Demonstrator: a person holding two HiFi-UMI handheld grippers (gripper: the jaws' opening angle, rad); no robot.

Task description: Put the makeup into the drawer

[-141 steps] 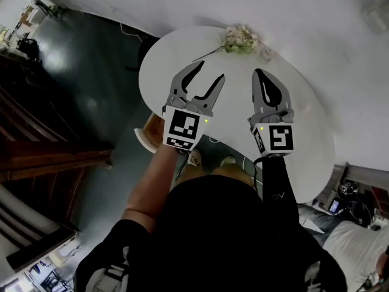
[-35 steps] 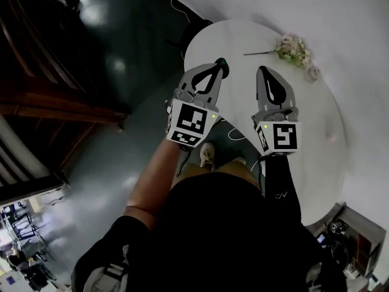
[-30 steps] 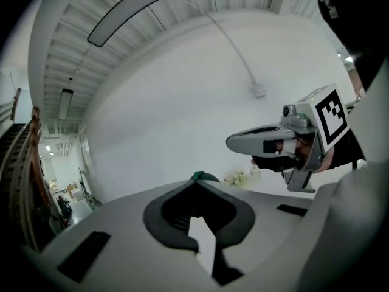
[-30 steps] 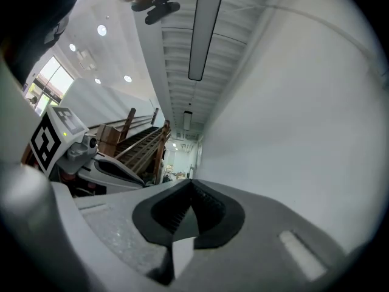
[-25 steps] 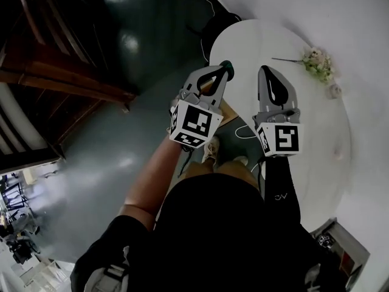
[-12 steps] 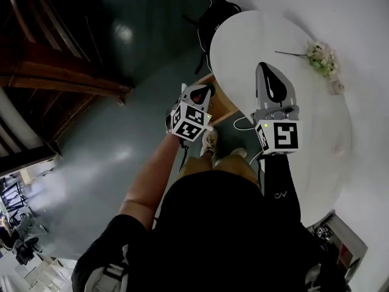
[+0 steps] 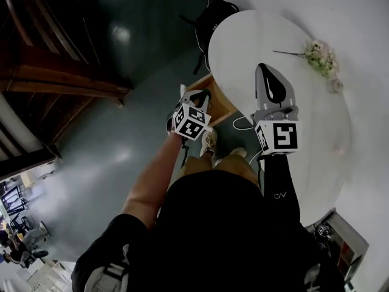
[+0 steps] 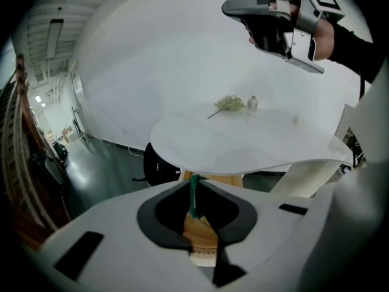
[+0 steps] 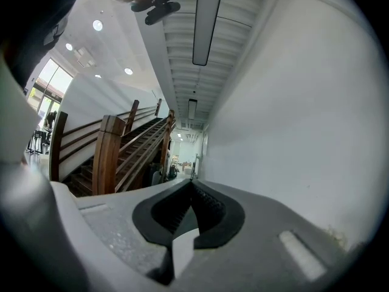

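My left gripper (image 7: 197,96) hangs low beside the white round table (image 7: 292,53), tilted down over an open wooden drawer (image 7: 222,105). A thin green makeup stick (image 8: 193,193) stands upright, pinched between its jaw tips; the jaws have just eased open a little with the stick still between them. The drawer's wooden inside (image 8: 203,236) shows straight below the tips. My right gripper (image 7: 267,72) is held level above the tabletop, shut with nothing in it. In the right gripper view the closed tips (image 9: 191,187) face a white wall and a staircase.
A dried flower sprig (image 7: 320,55) and a small bottle (image 7: 333,85) lie on the far side of the table. A black bag (image 8: 161,166) sits on the dark floor under the table's far edge. A wooden staircase (image 7: 48,84) runs along the left.
My left gripper has dropped from tabletop height to below the table's edge, tipping downward over the wooden drawer with the green stick. The right gripper has stayed where it was.
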